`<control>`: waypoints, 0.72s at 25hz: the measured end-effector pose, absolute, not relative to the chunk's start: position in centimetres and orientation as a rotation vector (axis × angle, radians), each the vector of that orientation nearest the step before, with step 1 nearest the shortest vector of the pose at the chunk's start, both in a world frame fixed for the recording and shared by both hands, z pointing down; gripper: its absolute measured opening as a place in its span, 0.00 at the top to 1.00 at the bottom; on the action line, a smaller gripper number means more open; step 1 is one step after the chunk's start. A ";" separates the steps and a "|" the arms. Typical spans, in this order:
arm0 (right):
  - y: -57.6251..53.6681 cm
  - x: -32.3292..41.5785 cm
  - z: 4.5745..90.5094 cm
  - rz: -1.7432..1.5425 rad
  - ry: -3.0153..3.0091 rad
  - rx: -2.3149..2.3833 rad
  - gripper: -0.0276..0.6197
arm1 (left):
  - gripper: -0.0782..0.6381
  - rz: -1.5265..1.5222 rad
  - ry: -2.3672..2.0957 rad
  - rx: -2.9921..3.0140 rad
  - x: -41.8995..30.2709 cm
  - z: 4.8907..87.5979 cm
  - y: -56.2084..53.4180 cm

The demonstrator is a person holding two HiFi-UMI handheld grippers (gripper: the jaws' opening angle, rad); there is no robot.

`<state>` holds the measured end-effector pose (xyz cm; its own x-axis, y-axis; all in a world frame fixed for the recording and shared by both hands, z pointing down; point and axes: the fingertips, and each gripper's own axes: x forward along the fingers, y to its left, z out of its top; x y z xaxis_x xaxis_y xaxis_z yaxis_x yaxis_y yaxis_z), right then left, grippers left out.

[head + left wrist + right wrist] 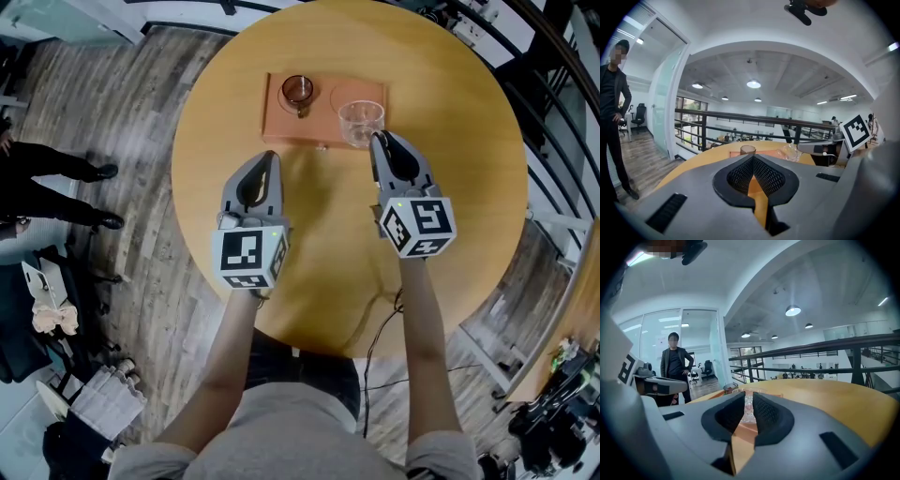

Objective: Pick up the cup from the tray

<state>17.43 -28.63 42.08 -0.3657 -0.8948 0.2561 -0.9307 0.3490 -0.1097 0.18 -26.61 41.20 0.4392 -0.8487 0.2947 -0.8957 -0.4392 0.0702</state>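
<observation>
Head view overhead; 2 gripper views skim the table (469, 141).

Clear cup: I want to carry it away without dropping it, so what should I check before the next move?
1. Grip: right gripper shut on the wall of the clear cup: ok.
2. Cup upright: ok.
3. Cup's bottom free of the tray: cannot tell.
4. Gap to the brown cup: ok, well apart.
5. Spare left gripper shut, empty, short of the tray: ok.
</observation>
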 end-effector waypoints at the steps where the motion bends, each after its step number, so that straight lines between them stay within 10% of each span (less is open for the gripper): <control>1: -28.4 17.6 41.8 0.357 -2.456 1.672 0.89 | 0.88 0.316 -1.523 2.477 0.3 41.1 -26.6; 18: -20.3 20.5 43.8 0.546 -2.378 1.779 0.89 | 0.88 0.284 -1.475 2.532 2.1 39.7 -24.9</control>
<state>20.46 -20.34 43.82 -0.3008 -0.9026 0.3080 -0.9465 0.2430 -0.2123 2.06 -24.90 39.74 0.4847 -0.8344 0.2625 -0.8722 -0.4837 0.0730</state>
